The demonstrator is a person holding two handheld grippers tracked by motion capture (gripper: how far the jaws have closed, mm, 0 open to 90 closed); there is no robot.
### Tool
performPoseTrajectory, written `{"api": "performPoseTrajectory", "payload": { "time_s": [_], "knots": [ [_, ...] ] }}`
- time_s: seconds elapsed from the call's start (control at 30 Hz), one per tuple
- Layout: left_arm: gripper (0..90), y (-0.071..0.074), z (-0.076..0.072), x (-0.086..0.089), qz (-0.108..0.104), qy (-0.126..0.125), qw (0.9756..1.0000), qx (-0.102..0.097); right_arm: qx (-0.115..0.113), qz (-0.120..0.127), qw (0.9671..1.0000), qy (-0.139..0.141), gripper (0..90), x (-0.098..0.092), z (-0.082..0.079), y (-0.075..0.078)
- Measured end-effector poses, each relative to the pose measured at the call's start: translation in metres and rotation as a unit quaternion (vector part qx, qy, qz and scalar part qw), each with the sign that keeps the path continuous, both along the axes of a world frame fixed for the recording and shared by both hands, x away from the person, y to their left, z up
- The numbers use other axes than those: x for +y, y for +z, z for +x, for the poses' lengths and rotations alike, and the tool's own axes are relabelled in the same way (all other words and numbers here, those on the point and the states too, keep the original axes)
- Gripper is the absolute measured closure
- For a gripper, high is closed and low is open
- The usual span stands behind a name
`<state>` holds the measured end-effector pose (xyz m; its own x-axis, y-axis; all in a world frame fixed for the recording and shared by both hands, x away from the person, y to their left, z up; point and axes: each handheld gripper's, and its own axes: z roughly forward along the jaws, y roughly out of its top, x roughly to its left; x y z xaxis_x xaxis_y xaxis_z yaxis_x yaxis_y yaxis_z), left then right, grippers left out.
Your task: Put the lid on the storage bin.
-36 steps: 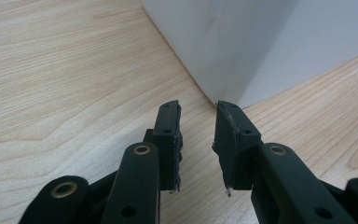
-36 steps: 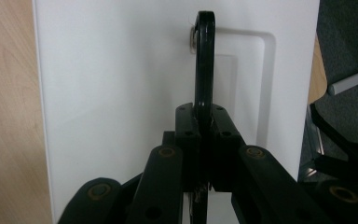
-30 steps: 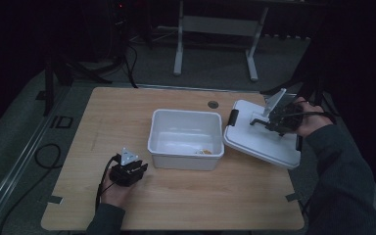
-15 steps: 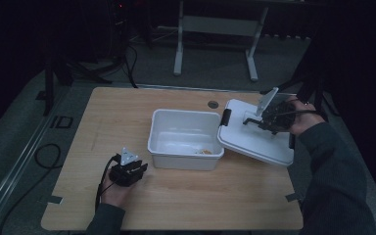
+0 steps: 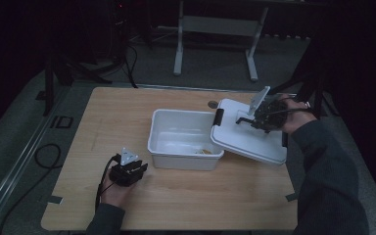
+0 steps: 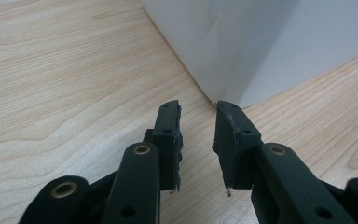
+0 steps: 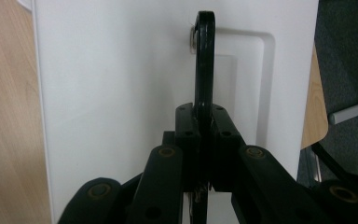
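A white bin [image 5: 186, 139] stands open in the middle of the wooden table [image 5: 127, 117]; a small orange bit [image 5: 204, 151] lies inside near its front right corner. The white lid [image 5: 254, 142] hangs tilted at the bin's right, its left edge over the bin's right rim. My right gripper [image 5: 247, 120] is shut on the lid's thin black handle [image 7: 204, 56], which stands between its pads above the lid [image 7: 116, 93]. My left gripper [image 5: 138, 167] rests on the table at the bin's front left, open with nothing in its narrow gap [image 6: 198, 109], just short of the bin's corner [image 6: 261, 42].
A round cable hole [image 5: 212, 104] sits in the tabletop behind the bin. A metal stand [image 5: 215, 29] is on the floor beyond the table. Black clips [image 5: 219, 117] are on the lid's ends. A cable [image 5: 44, 156] lies on the floor at left.
My right gripper has carried the lid leftward, so its left edge now overlaps the bin's right rim. The left gripper has stayed put.
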<state>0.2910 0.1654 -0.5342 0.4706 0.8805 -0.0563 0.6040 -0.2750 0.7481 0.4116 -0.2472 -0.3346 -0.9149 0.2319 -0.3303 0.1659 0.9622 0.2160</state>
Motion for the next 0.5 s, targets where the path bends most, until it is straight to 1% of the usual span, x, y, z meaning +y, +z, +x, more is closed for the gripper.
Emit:
{"api": "performPoseTrajectory", "payload": {
  "time_s": [0.33, 0.5],
  "knots": [
    [70.7, 0.0, 0.0, 0.0, 0.0, 0.0, 1.0, 0.0, -0.001, 0.002, 1.0, 0.007, 84.5, 0.011, 0.001, -0.001],
    [70.7, 0.0, 0.0, 0.0, 0.0, 0.0, 1.0, 0.0, -0.003, -0.001, 1.0, 0.009, 84.5, 0.016, 0.0, -0.003]
  ]
}}
